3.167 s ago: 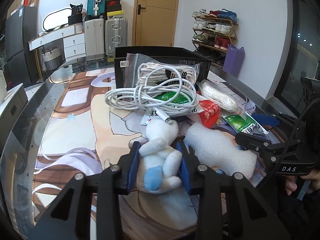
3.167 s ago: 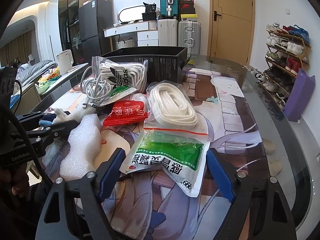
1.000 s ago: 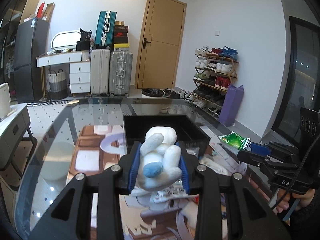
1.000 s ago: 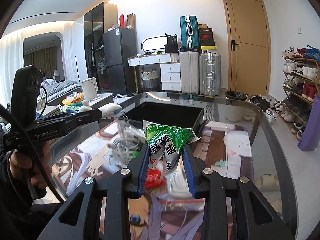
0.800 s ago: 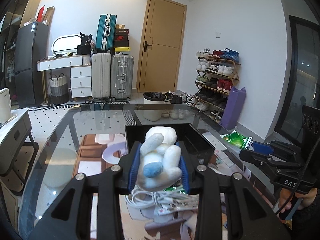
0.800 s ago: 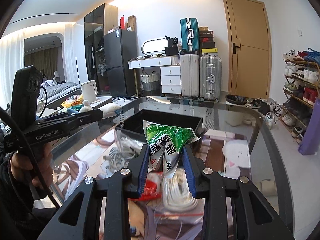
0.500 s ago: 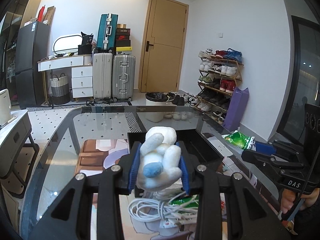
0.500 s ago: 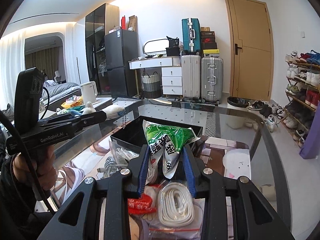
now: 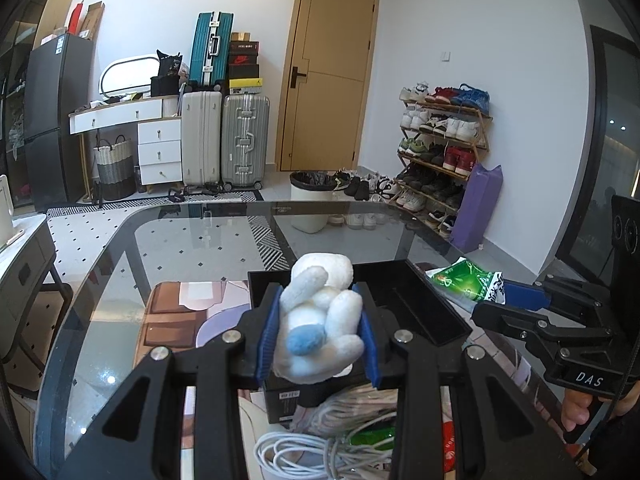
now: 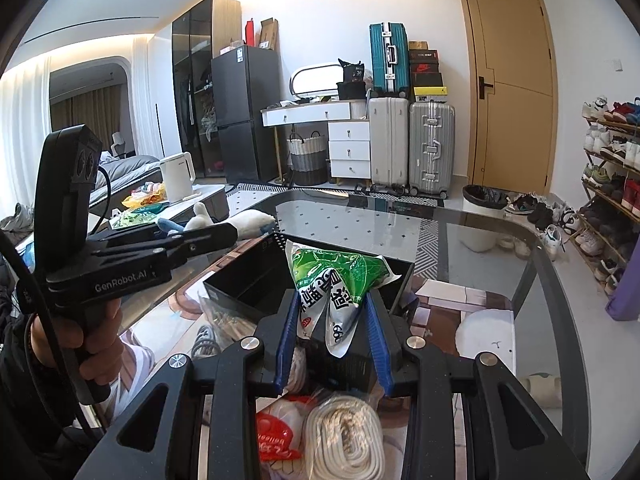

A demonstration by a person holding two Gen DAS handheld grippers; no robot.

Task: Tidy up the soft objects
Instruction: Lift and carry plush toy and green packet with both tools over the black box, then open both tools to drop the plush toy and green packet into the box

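Note:
My left gripper (image 9: 318, 330) is shut on a white plush toy (image 9: 320, 320) with a blue spot, held in the air over the near end of the black box (image 9: 424, 304). My right gripper (image 10: 334, 322) is shut on a green and white pouch (image 10: 334, 280), held above the same black box (image 10: 248, 276). The pouch also shows in the left wrist view (image 9: 468, 282), and the plush toy in the right wrist view (image 10: 248, 224), both beside the box.
Below the grippers lie a coiled white cable (image 9: 312, 452), a bagged white rope (image 10: 346, 436) and a red pouch (image 10: 276, 436) on the printed mat of a glass table (image 9: 192, 240). Suitcases (image 9: 224, 140) and a shoe rack (image 9: 444, 152) stand beyond it.
Both grippers have closed on their objects, lifted them off the table and moved forward, so the black box now lies close below them.

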